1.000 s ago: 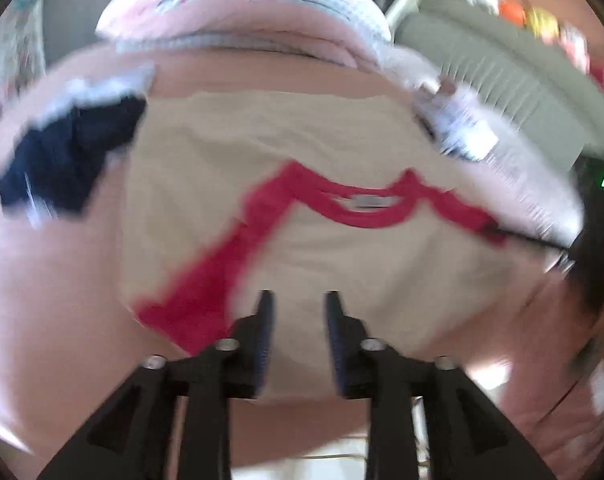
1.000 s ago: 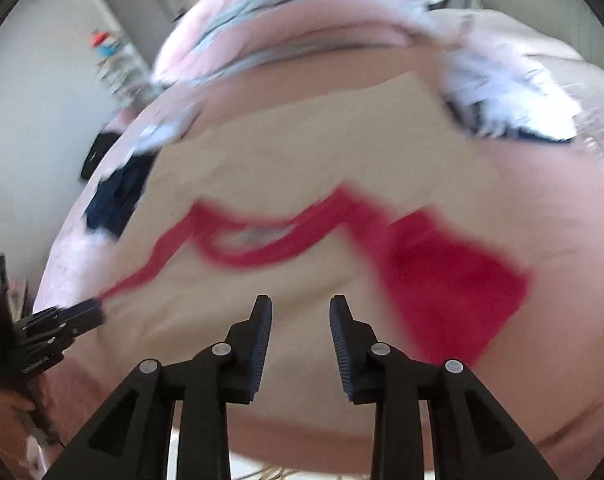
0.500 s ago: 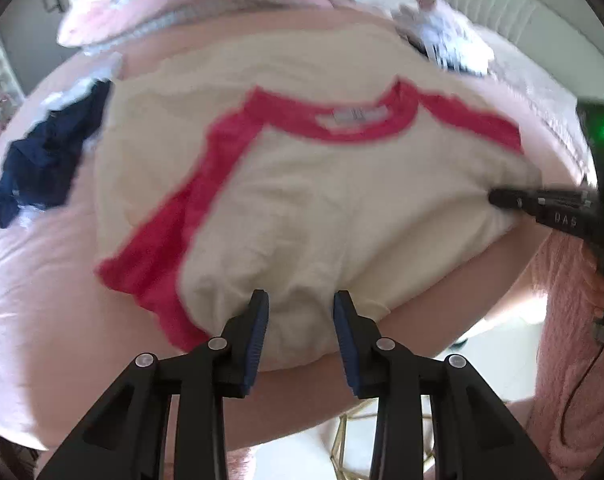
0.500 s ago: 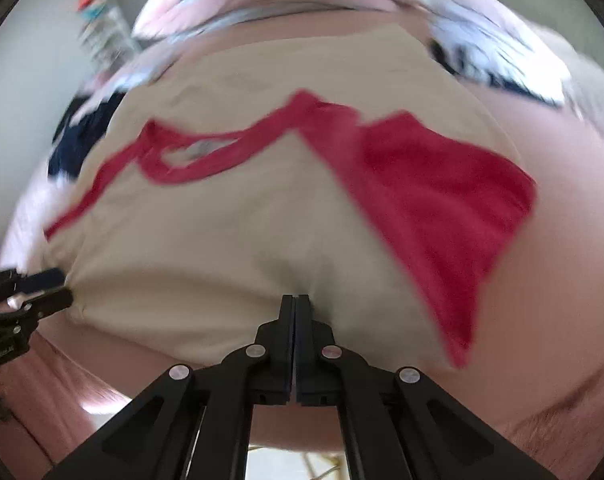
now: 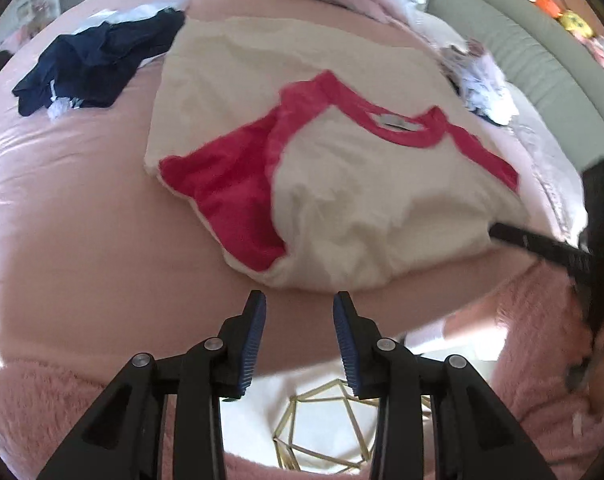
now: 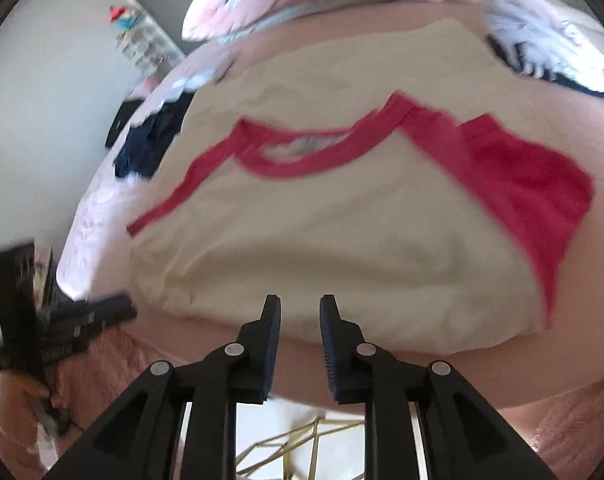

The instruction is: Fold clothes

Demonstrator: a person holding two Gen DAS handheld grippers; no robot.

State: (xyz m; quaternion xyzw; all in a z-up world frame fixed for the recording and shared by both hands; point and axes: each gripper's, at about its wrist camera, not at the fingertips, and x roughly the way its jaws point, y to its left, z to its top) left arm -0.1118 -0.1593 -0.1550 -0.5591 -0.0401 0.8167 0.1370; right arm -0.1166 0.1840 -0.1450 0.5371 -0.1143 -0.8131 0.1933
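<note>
A: Looking at the T-shirt (image 5: 342, 184), where does it lie?

B: Spread on the pink bed (image 5: 61, 208), cream body with red sleeves and a red collar (image 5: 398, 130), its near edge bunched close to the bed's near edge.

A: How will it handle?

B: I judge it light, soft and limp: it will sag and crease, and nothing about it is fragile. Best to pinch it at the near edge's corners, or at a shoulder seam, so the cloth hangs straight.

A: Which way does it point?

B: The collar faces away from both cameras; its long axis runs from the near edge to the far one, with the sleeves out to either side.

A: And the tools?

B: The left tool (image 5: 299, 312) stands parted and empty, just short of the near edge. The right tool (image 6: 299, 316) is opening, with nothing between its jaws, the cloth just beyond its tips.
</note>
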